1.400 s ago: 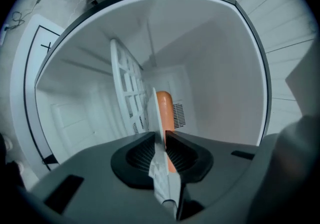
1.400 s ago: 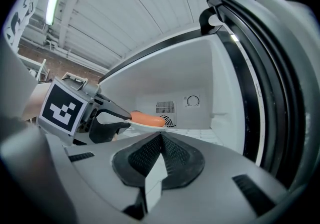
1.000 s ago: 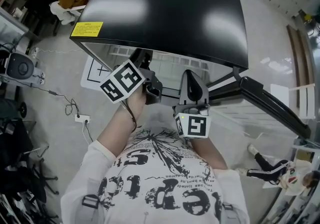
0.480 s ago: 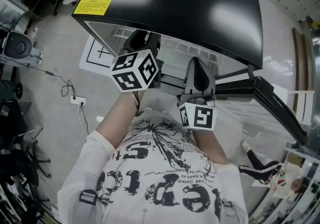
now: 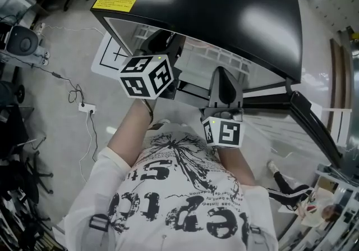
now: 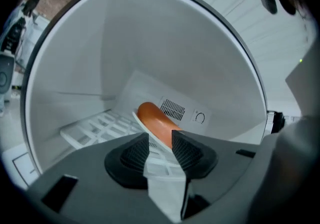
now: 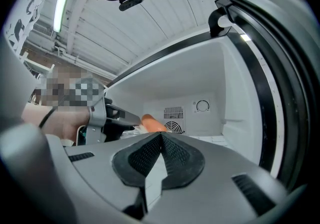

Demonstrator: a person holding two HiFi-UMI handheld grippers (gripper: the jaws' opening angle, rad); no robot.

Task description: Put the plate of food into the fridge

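A black mini fridge [image 5: 213, 8] stands with its door [image 5: 314, 126] swung open to the right. In the left gripper view a white plate [image 6: 144, 126] carrying an orange sausage [image 6: 155, 120] rests on the white wire shelf [image 6: 95, 128] inside. My left gripper [image 6: 161, 140] reaches into the fridge. Its jaws are opening, and the plate's rim lies between the pads without being pressed. Its marker cube [image 5: 147, 76] shows at the fridge mouth. My right gripper [image 7: 161, 135] is shut on nothing, just outside the opening, and sees the sausage [image 7: 152, 124] and the left gripper [image 7: 120, 118].
The fridge's back wall has a vent and a dial [image 6: 199, 117]. On the floor to the left lie cables, a power strip [image 5: 85, 108] and a white sheet with a drawn square [image 5: 109, 56]. Chairs and equipment stand at the far left.
My left gripper's cube has turned and moved a little further into the fridge opening. The right gripper has hardly moved.
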